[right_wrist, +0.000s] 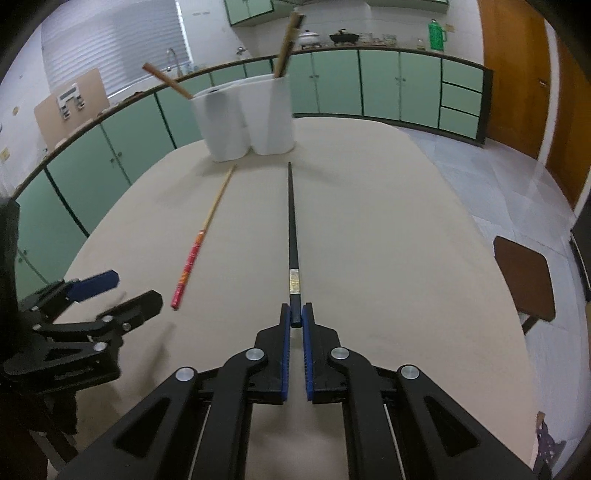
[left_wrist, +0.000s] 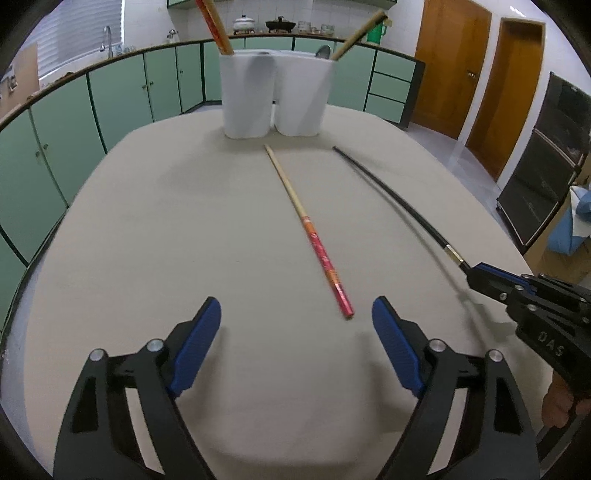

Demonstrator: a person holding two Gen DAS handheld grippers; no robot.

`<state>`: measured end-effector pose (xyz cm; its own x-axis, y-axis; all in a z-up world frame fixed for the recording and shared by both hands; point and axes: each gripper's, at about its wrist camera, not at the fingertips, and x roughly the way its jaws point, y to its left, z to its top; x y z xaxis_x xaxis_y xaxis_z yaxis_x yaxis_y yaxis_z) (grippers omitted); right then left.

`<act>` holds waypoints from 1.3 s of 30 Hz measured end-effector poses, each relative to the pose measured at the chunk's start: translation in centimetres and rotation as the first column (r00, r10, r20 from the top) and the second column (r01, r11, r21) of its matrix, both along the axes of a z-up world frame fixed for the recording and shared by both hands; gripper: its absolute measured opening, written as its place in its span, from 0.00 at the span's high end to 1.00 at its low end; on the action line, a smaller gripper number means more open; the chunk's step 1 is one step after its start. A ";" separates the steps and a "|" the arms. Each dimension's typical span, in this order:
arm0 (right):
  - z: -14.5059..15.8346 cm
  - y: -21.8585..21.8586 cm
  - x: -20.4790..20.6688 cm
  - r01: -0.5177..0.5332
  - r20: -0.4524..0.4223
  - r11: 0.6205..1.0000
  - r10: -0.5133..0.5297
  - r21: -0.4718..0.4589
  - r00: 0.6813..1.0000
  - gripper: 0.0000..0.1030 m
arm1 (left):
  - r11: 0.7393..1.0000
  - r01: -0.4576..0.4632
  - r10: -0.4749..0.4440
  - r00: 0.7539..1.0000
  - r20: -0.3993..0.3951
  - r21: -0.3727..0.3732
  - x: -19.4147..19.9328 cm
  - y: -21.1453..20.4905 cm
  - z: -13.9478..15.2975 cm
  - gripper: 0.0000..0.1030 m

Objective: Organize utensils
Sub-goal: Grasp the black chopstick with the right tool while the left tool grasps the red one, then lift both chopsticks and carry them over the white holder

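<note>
The right gripper [right_wrist: 296,320] was clenched on the thick end of a black chopstick [right_wrist: 291,229], its tip pointing at the white utensil holder [right_wrist: 245,122] at the far side of the table [right_wrist: 388,221]. The letters "DAS" showed on the gripper's body. The left gripper [left_wrist: 295,314] hung released over the table with nothing between its blue pads [left_wrist: 195,347]. A red-handled chopstick [left_wrist: 306,230] lay flat just ahead of it. More chopsticks [left_wrist: 214,26] stood in the holder

The right tongs [right_wrist: 296,316] clamp the black chopstick [right_wrist: 291,225] by its thick end; a red-handled chopstick [right_wrist: 201,240] lies left of them on the surface [right_wrist: 388,240].
</note>
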<state>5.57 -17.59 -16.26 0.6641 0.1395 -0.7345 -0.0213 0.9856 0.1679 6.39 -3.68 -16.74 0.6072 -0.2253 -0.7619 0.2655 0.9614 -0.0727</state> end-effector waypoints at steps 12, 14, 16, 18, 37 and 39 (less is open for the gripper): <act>0.0 -0.9 -0.1 0.008 0.008 0.999 -0.008 0.034 1.000 0.94 | 0.999 -0.024 0.025 0.999 -0.020 0.038 1.0 -2.2 -0.9 0.71; 0.0 -0.9 -0.1 0.008 0.007 0.999 -0.008 0.039 1.000 0.94 | 0.999 -0.027 0.028 0.999 -0.016 0.047 0.8 -2.6 -0.8 0.84; 0.1 -0.9 -0.3 0.007 0.011 0.999 -0.007 0.037 1.000 0.94 | 0.999 -0.025 0.025 0.999 -0.019 0.043 0.8 -3.0 -0.8 0.93; 0.2 -0.9 -0.3 0.005 0.015 0.999 -0.005 0.033 1.000 0.94 | 0.998 -0.034 0.035 0.999 -0.017 0.046 0.7 -3.2 -0.8 0.94; 6.2 -1.7 -0.5 -0.001 0.158 1.000 -0.002 0.019 0.987 0.94 | 0.998 -0.046 0.050 0.988 0.148 -0.031 -1.0 -1.0 7.0 0.95; 7.3 -1.7 -0.4 -0.009 0.185 1.000 0.006 0.016 0.983 0.94 | 0.998 -0.041 0.048 0.982 0.181 -0.041 -1.0 -0.7 8.6 0.95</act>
<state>5.19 -19.28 -8.92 0.7869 0.1564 -0.5969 -0.0609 0.9823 0.1771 5.41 -4.39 -8.18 0.7449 -0.2212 -0.6294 0.2346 0.9700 -0.0632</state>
